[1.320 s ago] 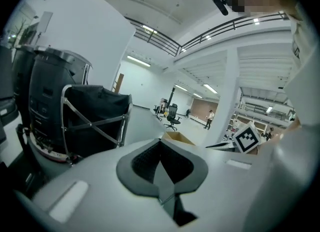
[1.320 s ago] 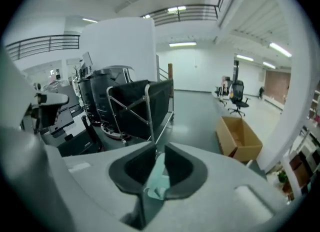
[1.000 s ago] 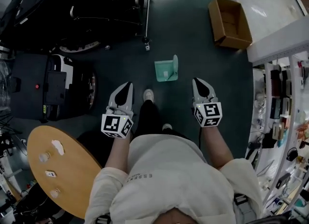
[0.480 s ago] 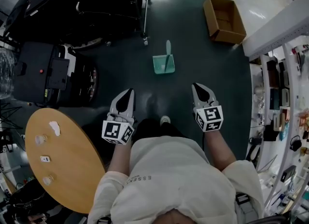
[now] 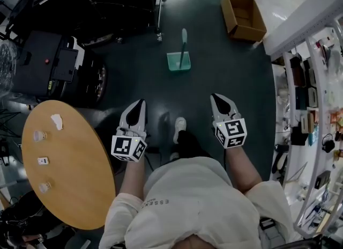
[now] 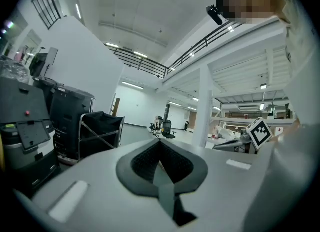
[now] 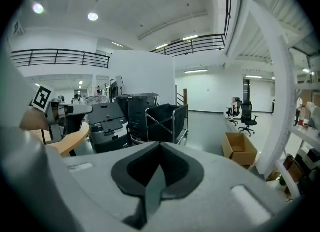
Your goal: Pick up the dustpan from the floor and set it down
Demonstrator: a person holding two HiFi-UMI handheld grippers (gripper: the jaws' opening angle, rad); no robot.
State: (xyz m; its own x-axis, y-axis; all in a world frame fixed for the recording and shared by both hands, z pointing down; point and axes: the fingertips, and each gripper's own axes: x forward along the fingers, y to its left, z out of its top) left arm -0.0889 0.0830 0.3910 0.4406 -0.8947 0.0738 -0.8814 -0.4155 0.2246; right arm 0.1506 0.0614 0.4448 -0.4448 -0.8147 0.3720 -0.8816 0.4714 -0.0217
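Note:
A teal dustpan (image 5: 179, 60) stands on the dark floor ahead of me, its long handle (image 5: 184, 39) rising toward the camera. Neither gripper view shows it. My left gripper (image 5: 141, 103) is held out over the floor, well short of the dustpan and to its left. Its jaws are shut with nothing between them, and the same gripper (image 6: 160, 144) points level across the room. My right gripper (image 5: 216, 97) is held out on the other side, also short of the dustpan, shut and empty. In its own view the right gripper (image 7: 159, 147) points slightly down.
An open cardboard box (image 5: 244, 16) lies on the floor at the far right. White shelving (image 5: 313, 87) full of small items lines the right side. A round wooden table (image 5: 64, 167) is at my left, with a black machine (image 5: 53, 71) and a black cart (image 5: 123, 1) beyond it.
The person has walked on, carrying both grippers along, shut and side by side. The dustpan has shifted up in the head view and its handle now looks more upright.

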